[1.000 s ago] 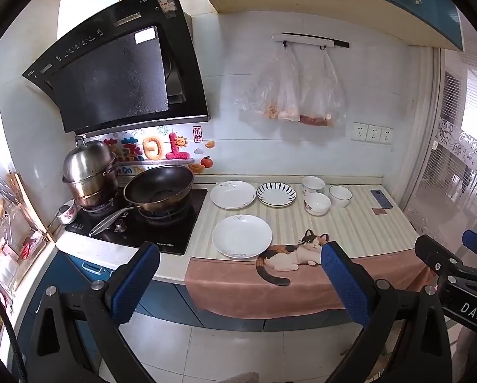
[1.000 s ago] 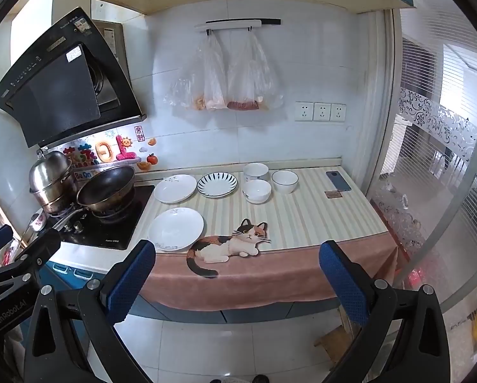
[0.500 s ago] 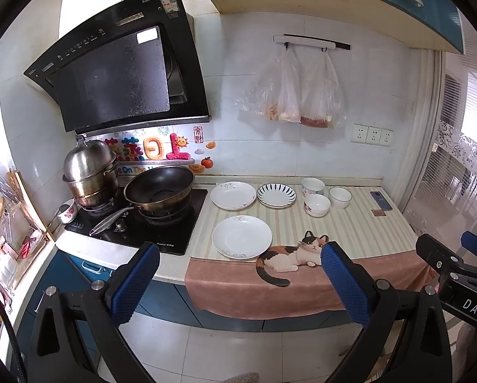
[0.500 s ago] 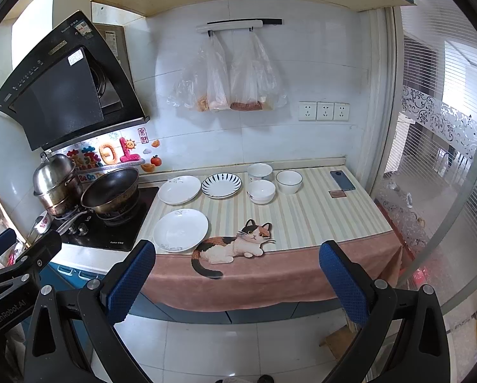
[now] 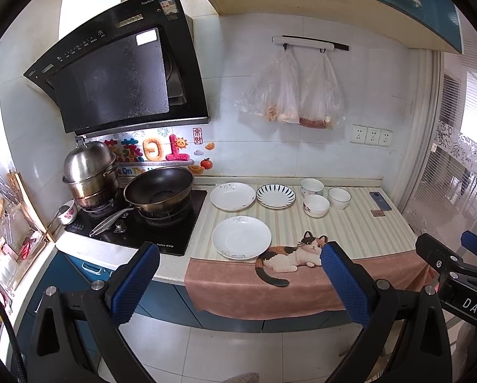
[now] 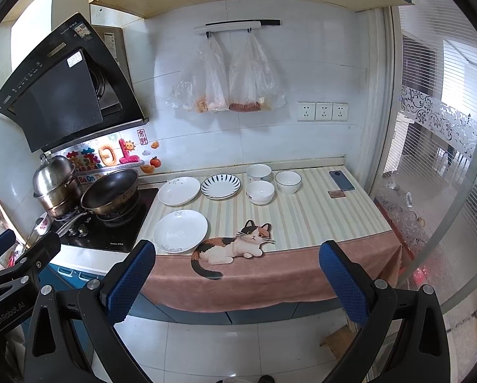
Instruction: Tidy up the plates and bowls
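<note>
Two empty tongs held back from a kitchen worktop set with plates and bowls.

Left wrist view: the left tongs [image 5: 238, 265] hang level above the floor, blue pads wide apart, gripping nothing; beyond them the worktop [image 5: 359, 236] carries a white plate [image 5: 241, 237] near the front, two plates [image 5: 254, 195] behind and three bowls [image 5: 323, 195], with a wok [image 5: 159, 189] to the left.
Right wrist view: the right tongs [image 6: 237, 263] are likewise spread and empty, well short of the same dishes; a phone [image 6: 341, 180] lies far right.
</note>
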### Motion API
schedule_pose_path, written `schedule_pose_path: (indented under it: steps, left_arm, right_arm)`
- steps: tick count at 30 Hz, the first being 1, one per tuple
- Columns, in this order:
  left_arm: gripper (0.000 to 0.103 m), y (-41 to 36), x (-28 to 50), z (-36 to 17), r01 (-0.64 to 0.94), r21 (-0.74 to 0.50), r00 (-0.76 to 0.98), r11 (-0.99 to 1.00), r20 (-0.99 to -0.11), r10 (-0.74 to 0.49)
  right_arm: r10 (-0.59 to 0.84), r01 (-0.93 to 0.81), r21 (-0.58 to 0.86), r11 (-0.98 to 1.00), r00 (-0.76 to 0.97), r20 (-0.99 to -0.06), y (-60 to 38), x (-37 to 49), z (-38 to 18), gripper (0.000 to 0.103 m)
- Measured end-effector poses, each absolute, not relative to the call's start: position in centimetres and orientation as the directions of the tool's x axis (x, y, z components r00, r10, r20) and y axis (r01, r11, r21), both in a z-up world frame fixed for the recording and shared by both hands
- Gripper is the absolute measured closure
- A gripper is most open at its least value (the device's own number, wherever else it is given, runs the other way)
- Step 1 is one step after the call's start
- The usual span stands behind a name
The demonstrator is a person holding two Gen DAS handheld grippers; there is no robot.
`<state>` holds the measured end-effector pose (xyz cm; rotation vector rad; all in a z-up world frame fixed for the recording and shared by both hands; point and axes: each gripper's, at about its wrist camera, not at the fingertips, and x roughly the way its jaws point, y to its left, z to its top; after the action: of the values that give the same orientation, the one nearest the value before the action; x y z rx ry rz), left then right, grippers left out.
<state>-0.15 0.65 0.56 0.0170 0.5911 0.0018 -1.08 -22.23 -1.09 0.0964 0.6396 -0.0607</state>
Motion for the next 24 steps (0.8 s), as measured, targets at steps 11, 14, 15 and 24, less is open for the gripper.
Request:
schedule_pose_path:
  steps: [11,14,15,24]
  left_arm:
    - [0.000,0.46,-0.30,1.12,-0.002,0.021,0.835,1.000,-0.550,0.014]
    - [0.000,0.48,-0.33,1.17,-0.003,0.020,0.835,1.000,-0.549,0.014]
    - [0.000,0.48,-0.39,1.09,-0.003,0.021,0.835,1.000,-0.549,0.014]
    - [0.000,0.56,-0.83,1.11,-0.005,0.019,0.840,1.000,-0.542,0.015]
  right_arm:
    - [-0.027,0.088,0.072,0.994,0.800,-0.600,-22.41,-1.12,-0.86,0.000]
    - [-0.030,0.089,0.069,0.994,0.801,-0.597,-22.44,-1.35,-0.71,0.000]
    - [-0.030,0.089,0.070,0.994,0.803,-0.596,-22.43,-1.41,-0.67,0.000]
    - [-0.030,0.088,0.069,0.994,0.806,-0.591,-22.43,-1.86,-0.68,0.000]
